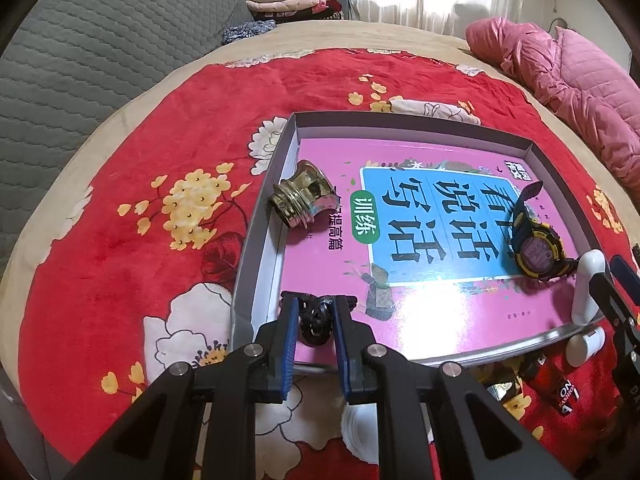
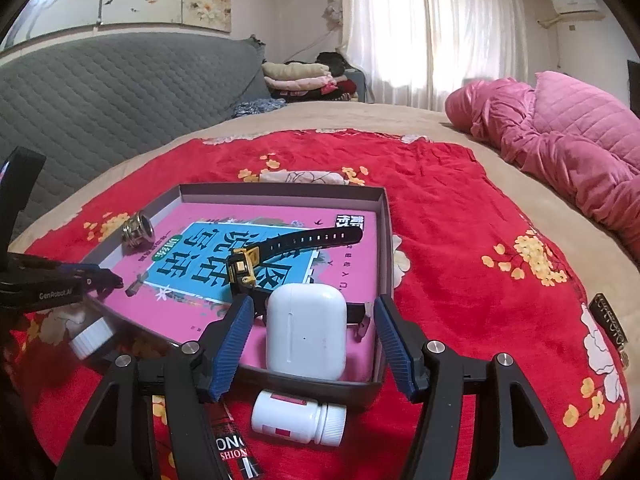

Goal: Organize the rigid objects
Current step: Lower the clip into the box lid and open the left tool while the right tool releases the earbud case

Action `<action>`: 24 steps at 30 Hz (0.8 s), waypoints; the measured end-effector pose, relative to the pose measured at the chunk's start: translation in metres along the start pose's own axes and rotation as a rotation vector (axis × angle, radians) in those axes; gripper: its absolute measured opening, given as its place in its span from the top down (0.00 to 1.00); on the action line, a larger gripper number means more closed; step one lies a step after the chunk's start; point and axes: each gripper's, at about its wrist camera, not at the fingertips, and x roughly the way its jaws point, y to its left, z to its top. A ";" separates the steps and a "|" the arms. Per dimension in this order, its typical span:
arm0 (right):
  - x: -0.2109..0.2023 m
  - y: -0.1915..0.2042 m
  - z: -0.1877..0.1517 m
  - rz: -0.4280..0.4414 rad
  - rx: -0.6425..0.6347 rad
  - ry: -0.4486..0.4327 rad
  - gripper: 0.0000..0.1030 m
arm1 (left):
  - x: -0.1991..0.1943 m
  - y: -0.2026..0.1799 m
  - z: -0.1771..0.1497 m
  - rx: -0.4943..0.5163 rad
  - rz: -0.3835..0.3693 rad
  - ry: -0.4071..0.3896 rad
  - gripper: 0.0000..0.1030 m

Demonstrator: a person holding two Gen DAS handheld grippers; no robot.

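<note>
A shallow grey box (image 1: 256,240) (image 2: 384,240) lies on the red flowered blanket with a pink book (image 1: 420,308) (image 2: 192,216) inside. On the book lie a brass fitting (image 1: 302,194) (image 2: 138,232), a black-and-yellow watch (image 1: 538,246) (image 2: 296,242) and a white earbud case (image 1: 586,286) (image 2: 306,330). My left gripper (image 1: 316,320) is shut on a small black round object (image 1: 316,322) at the box's near left corner. My right gripper (image 2: 312,344) is open, its fingers on either side of the earbud case without touching it.
A white pill bottle (image 2: 298,420) (image 1: 584,344) lies on the blanket just outside the box's near wall. A black-and-red tube (image 2: 236,452) and a white cap (image 2: 90,338) lie nearby. A pink quilt (image 2: 560,136) is at the right, a grey headboard (image 2: 120,96) behind.
</note>
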 end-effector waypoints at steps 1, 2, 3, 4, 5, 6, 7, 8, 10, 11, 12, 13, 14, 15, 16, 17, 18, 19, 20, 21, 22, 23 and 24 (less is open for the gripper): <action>0.000 0.000 0.000 0.002 0.001 0.002 0.36 | 0.000 0.000 0.000 -0.004 -0.005 0.002 0.83; 0.001 0.000 0.000 0.001 0.002 0.003 0.34 | -0.001 0.001 0.000 -0.008 -0.012 0.004 0.81; 0.001 -0.001 0.000 0.002 0.003 0.004 0.33 | -0.002 0.001 0.001 -0.011 -0.020 0.005 0.80; 0.001 -0.001 0.000 0.003 0.003 0.004 0.32 | -0.002 0.001 0.000 -0.013 -0.030 0.006 0.78; 0.001 -0.001 0.000 0.003 0.003 0.005 0.31 | -0.003 0.001 0.000 -0.012 -0.033 0.006 0.77; 0.001 -0.001 0.000 0.003 0.003 0.004 0.31 | -0.004 0.001 0.000 -0.010 -0.034 0.006 0.77; 0.001 -0.001 0.000 0.004 0.002 0.004 0.31 | -0.004 0.000 0.000 -0.007 -0.033 0.006 0.76; 0.001 -0.001 0.000 0.004 0.002 0.004 0.31 | -0.004 -0.001 0.000 -0.004 -0.033 0.006 0.75; 0.001 -0.001 -0.001 0.004 -0.001 0.003 0.31 | -0.006 -0.001 -0.001 -0.003 -0.036 0.006 0.74; 0.001 -0.001 -0.001 0.005 -0.002 0.002 0.31 | -0.006 -0.001 -0.001 -0.004 -0.038 0.005 0.73; 0.001 0.000 -0.001 0.006 -0.004 0.002 0.31 | -0.006 -0.001 -0.001 -0.006 -0.039 0.005 0.73; 0.001 0.000 -0.002 0.005 -0.006 0.002 0.31 | -0.007 -0.001 -0.001 -0.008 -0.041 0.004 0.73; 0.001 0.001 -0.002 0.005 -0.009 0.002 0.31 | -0.008 0.000 -0.001 -0.010 -0.043 0.003 0.72; 0.001 0.001 -0.002 0.007 -0.010 0.002 0.30 | -0.008 -0.001 -0.001 -0.011 -0.044 0.002 0.72; 0.001 0.002 -0.002 0.008 -0.012 0.003 0.30 | -0.009 -0.001 -0.002 -0.011 -0.045 0.001 0.72; 0.001 0.002 -0.002 0.008 -0.015 0.004 0.30 | -0.009 -0.001 -0.002 -0.011 -0.046 -0.001 0.71; 0.000 0.003 -0.002 0.008 -0.017 0.003 0.30 | -0.010 -0.001 -0.002 -0.011 -0.048 -0.001 0.70; 0.000 0.003 -0.002 0.009 -0.018 0.001 0.30 | -0.010 -0.001 -0.002 -0.011 -0.053 -0.002 0.68; -0.001 0.003 -0.002 0.009 -0.019 0.000 0.30 | -0.011 -0.001 -0.002 -0.011 -0.056 -0.003 0.66; -0.001 0.003 -0.002 0.009 -0.019 -0.002 0.30 | -0.012 -0.002 -0.002 -0.012 -0.060 -0.004 0.65; -0.002 0.004 -0.002 0.009 -0.020 -0.003 0.30 | -0.012 -0.003 -0.003 -0.011 -0.061 -0.004 0.63; -0.001 0.004 -0.002 0.009 -0.020 -0.001 0.30 | -0.013 -0.004 -0.003 -0.009 -0.059 -0.005 0.63; -0.001 0.004 -0.002 0.010 -0.019 -0.001 0.30 | -0.013 -0.005 -0.003 -0.006 -0.054 -0.006 0.62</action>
